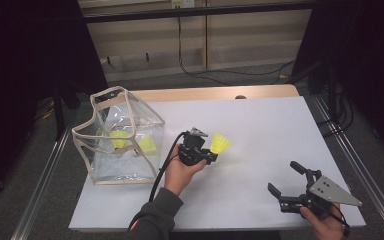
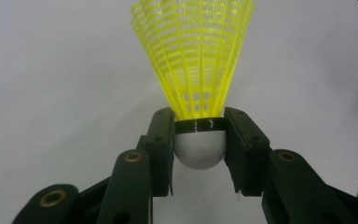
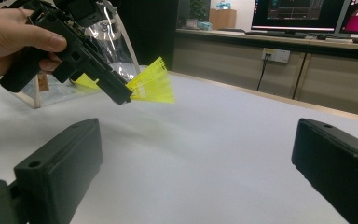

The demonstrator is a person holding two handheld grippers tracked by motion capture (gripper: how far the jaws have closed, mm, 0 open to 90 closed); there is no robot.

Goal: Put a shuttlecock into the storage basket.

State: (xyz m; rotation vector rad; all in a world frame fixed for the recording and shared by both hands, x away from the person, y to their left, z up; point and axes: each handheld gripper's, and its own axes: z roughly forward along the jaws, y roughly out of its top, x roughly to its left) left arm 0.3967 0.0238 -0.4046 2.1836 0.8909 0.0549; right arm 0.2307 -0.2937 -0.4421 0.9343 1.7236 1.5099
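1. Two grippers work over a white table [image 1: 260,130] whose surface is mostly bare; its wooden far edge runs across the upper middle of the high view, and metal rails flank both sides.
2. Open room spreads across the centre and right of the tabletop, between the grippers and toward the far edge.
3. At the left of the high view stands a clear bag [image 1: 122,135] with beige trim, near the table's left edge, holding two yellow shuttlecocks in the bag [image 1: 130,141].
4. Just right of the bag, the left gripper [image 1: 211,156] is raised above the table in the left hand [image 1: 180,172], forearm entering from the bottom centre.
5. Its jaws are clamped on the white cork base of a yellow shuttlecock [image 2: 193,60], skirt pointing away from the hand.
6. At the lower right, near the table's front edge, the right gripper [image 1: 286,179] sits low in the right hand [image 1: 325,225], jaws spread wide with nothing between them.
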